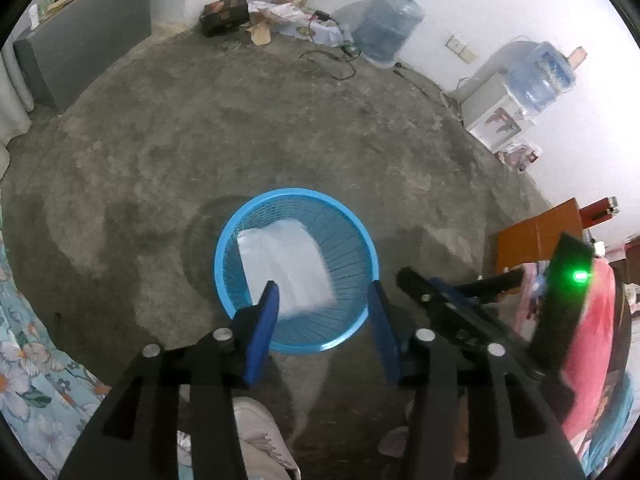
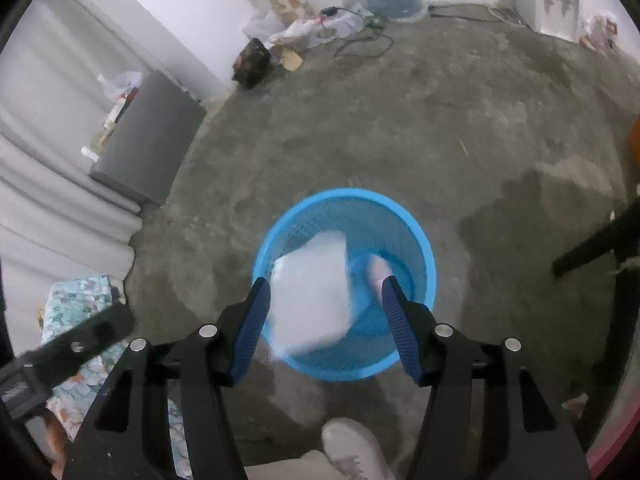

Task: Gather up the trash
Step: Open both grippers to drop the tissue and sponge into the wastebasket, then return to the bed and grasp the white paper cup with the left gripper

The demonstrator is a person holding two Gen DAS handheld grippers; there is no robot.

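My left gripper (image 1: 324, 300) hangs with its jaws spread and nothing pressed between its blue pads; my right gripper (image 2: 326, 300) is released too. Just below both, a blurred white plastic bag (image 1: 286, 266) lies loose inside the blue mesh basket (image 1: 362, 240), free of the pads. The basket stands on the bare concrete floor (image 1: 240, 140). A white shoe (image 2: 352, 448) shows near its base.

One blue basket (image 1: 297, 200) stands on the floor (image 1: 240, 128), with one white bag (image 1: 286, 268) blurred at its mouth. Two water jugs (image 1: 388, 24) are by the far wall, one on a dispenser (image 1: 494, 112). One grey cabinet (image 1: 84, 44) and one dark box (image 1: 224, 14) are there too. Two grippers (image 1: 326, 304) are present.
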